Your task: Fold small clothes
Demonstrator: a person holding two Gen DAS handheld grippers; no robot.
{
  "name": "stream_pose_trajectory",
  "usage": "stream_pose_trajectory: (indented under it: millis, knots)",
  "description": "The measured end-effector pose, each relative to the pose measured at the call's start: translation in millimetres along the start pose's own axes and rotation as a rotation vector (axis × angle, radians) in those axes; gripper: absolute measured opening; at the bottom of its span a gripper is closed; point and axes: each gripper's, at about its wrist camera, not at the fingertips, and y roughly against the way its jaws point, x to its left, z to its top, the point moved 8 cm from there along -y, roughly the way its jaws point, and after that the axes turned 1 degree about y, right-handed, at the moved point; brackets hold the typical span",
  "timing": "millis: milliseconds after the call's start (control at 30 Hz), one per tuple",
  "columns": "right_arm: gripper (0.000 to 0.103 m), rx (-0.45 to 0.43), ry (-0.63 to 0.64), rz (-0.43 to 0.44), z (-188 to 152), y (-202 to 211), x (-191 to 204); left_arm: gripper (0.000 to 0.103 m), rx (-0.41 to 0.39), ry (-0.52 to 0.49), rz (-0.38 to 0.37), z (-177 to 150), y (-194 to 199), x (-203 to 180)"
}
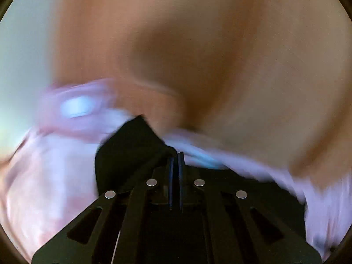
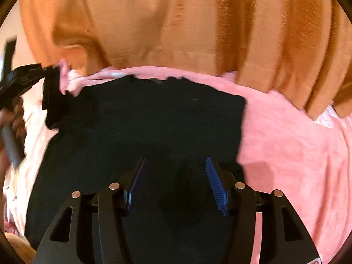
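A black garment (image 2: pixel 154 118) lies spread on a pink cloth (image 2: pixel 286 154). My right gripper (image 2: pixel 176 165) is open just above the garment's near part, blue pads (image 2: pixel 214 176) apart and empty. My left gripper (image 1: pixel 175 154) is shut on a corner of the black garment (image 1: pixel 129 149); that view is heavily blurred. In the right wrist view the left gripper (image 2: pixel 49 74) holds the garment's far left corner, lifted off the pink cloth.
An orange curtain-like cloth (image 2: pixel 176 22) hangs behind the pink cloth along its far edge. White and pink fabric (image 2: pixel 33 132) lies at the left. The hand holding the left gripper (image 2: pixel 13 118) is at the left edge.
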Motion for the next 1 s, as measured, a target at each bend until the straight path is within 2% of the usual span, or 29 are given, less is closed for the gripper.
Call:
stream_pose_trajectory:
  millis: [67,133,233,333,467,533,667,733,800,900,967,1000]
  knots:
    - [0.057,0.009,-0.014,-0.03,3,-3,-13,0.014,0.09,-0.132,-0.049,-42,-6,-66]
    - [0.058,0.011,-0.04,-0.073,6,-5,-31,0.034,0.154,-0.182,-0.05,-75,-10,-90]
    - [0.06,0.025,-0.091,-0.04,9,-5,-42,0.048,0.217,-0.105,-0.007,-102,-3,-71]
    - [0.065,0.027,-0.12,0.025,12,-5,-36,0.061,0.237,0.036,0.022,-102,-1,-30]
    - [0.068,0.052,-0.116,0.104,12,-19,-16,0.065,0.191,0.177,0.069,-86,18,37]
    - [0.068,0.07,-0.134,0.154,12,-27,-5,0.065,0.194,0.263,0.067,-80,15,66]
    - [0.068,0.08,-0.181,0.228,25,-42,10,0.065,0.277,0.532,-0.02,-92,3,107]
    - [0.068,0.049,-0.169,0.193,39,-48,20,0.065,0.313,0.604,-0.035,-100,-5,115]
    - [0.068,0.015,-0.095,0.166,52,-52,42,0.065,0.325,0.639,-0.023,-104,-11,122]
    - [0.068,-0.013,0.119,0.165,63,-59,101,0.065,0.332,0.672,-0.008,-110,-13,132]
    - [0.068,-0.034,0.291,0.158,62,-67,149,0.065,0.334,0.653,0.007,-109,-14,133]
    - [0.068,-0.037,0.336,0.161,60,-69,163,0.065,0.334,0.634,0.026,-108,-15,133]
